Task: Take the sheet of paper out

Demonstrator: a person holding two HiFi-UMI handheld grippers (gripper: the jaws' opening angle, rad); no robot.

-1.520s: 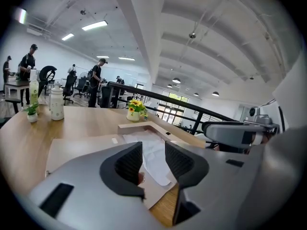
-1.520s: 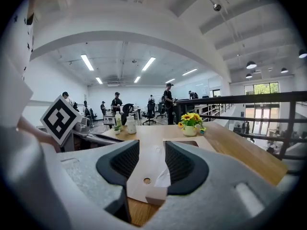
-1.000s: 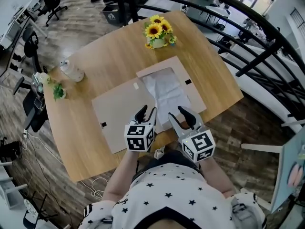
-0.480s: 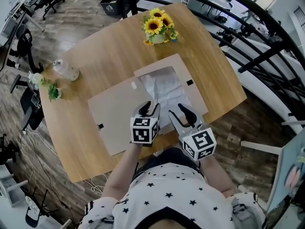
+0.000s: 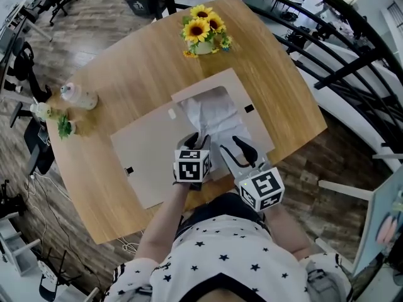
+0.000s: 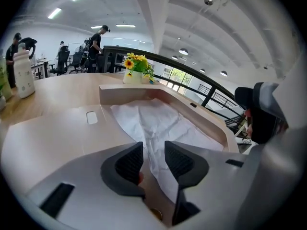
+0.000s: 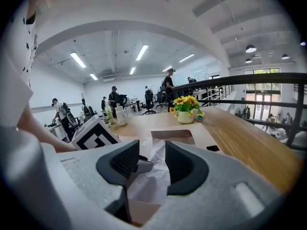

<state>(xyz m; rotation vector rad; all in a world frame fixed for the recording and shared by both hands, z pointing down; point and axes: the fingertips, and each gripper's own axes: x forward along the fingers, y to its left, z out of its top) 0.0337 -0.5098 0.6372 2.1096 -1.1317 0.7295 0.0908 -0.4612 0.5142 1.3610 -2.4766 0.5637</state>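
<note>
A crumpled white sheet of paper (image 5: pixel 214 115) lies in the recessed part of a flat cardboard package (image 5: pixel 148 150) on the wooden table. My left gripper (image 5: pixel 196 141) rests low over the sheet's near left edge. Its jaws stand a little apart, and in the left gripper view (image 6: pixel 153 159) the paper (image 6: pixel 163 123) runs under the gap. My right gripper (image 5: pixel 234 148) hovers open over the sheet's near right end. The right gripper view (image 7: pixel 152 162) shows the paper (image 7: pixel 153 178) below its jaws, and the left gripper's marker cube (image 7: pixel 96 135) close at the left.
A pot of sunflowers (image 5: pixel 203 33) stands at the table's far side. A white bottle (image 5: pixel 77 96) and a small plant (image 5: pixel 63 126) are at the left end. The table (image 5: pixel 126 68) ends just in front of me. A black railing (image 5: pixel 327 30) runs on the right.
My left gripper has moved forward and right onto the paper's near edge, and its jaws look narrower. The right gripper has barely shifted.
</note>
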